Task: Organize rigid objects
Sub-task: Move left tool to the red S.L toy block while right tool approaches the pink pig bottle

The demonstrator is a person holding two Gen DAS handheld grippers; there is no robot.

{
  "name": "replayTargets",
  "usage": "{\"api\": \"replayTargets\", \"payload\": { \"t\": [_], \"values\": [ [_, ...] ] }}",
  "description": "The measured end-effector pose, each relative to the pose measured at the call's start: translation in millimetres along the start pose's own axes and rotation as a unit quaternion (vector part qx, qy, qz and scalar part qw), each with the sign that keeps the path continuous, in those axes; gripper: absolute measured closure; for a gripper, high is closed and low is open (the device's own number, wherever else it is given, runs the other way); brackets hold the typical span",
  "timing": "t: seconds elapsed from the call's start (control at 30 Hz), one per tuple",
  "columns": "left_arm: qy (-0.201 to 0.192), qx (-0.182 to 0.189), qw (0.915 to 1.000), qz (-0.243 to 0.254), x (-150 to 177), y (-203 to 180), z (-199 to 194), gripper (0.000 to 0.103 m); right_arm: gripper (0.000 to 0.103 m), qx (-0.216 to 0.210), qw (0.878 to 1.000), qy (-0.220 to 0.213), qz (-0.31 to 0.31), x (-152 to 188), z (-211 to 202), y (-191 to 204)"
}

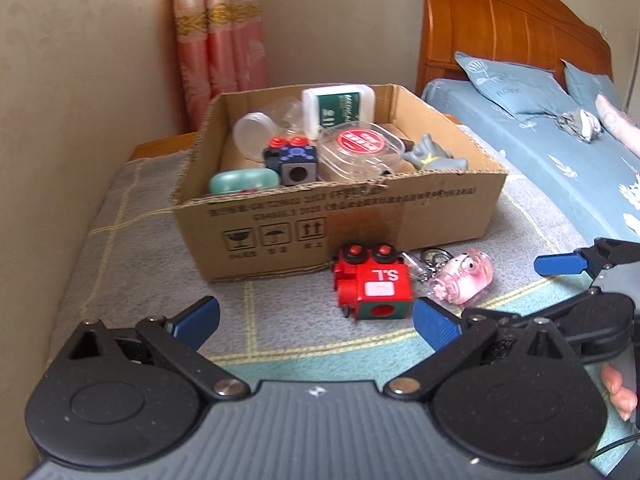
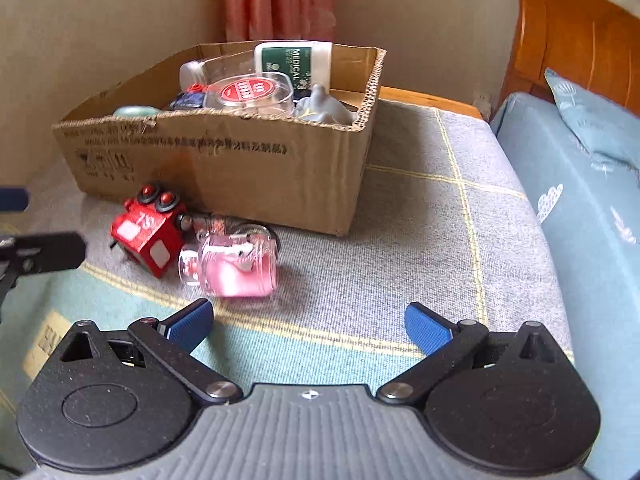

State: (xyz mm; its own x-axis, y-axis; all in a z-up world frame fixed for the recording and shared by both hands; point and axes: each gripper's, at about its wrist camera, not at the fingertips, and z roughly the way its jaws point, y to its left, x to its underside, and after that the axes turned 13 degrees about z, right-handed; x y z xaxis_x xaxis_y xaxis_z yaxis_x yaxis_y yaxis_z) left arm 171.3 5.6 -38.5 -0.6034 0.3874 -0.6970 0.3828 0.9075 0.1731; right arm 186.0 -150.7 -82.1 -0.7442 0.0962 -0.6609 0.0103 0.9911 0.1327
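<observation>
Red toy block (image 1: 374,285): 1 | pink keychain (image 1: 464,278): 1 | cardboard box (image 1: 340,216): 1 | both jaws apart, empty

Left wrist view: low over the checked grey blanket (image 1: 132,240), facing the open brown cardboard box (image 1: 400,216) at frame centre. Right wrist view: similarly low, angled leftward, box (image 2: 240,168) upper left. Shared: box, blanket (image 2: 420,240).

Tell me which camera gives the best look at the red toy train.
The left wrist view. There the red toy train sits near centre, just ahead of the open left gripper, its "S.L" lettering legible. The right wrist view shows the train off to the left, smaller and tilted, beside the pink keychain.
</observation>
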Motion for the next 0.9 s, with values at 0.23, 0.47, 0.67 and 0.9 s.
{"api": "replayTargets", "payload": {
  "t": [0.23, 0.47, 0.67, 0.9],
  "values": [
    [0.016, 0.01, 0.9996, 0.02, -5.9, -8.3, 32.0, 0.001, 0.0, -0.016, 1.0, -0.01, -0.013, 4.9, -4.7, -5.7],
    [0.031, 0.012, 0.9993, 0.019, -6.7, -9.7, 52.3, 0.001, 0.0, -0.02, 1.0, -0.016, -0.016, 6.5, -5.8, -7.0],
    [0.036, 0.016, 0.9992, -0.009, -8.4, -6.2, 62.5, 0.002, 0.0, -0.022, 0.999, -0.019, -0.018, 6.2, -5.8, -7.5],
    [0.013, 0.04, 0.9991, 0.006, -7.7, -11.5, 52.7, 0.034, 0.0, -0.023, 0.999, -0.023, -0.018, 6.6, -5.7, -7.5]
  ]
}}
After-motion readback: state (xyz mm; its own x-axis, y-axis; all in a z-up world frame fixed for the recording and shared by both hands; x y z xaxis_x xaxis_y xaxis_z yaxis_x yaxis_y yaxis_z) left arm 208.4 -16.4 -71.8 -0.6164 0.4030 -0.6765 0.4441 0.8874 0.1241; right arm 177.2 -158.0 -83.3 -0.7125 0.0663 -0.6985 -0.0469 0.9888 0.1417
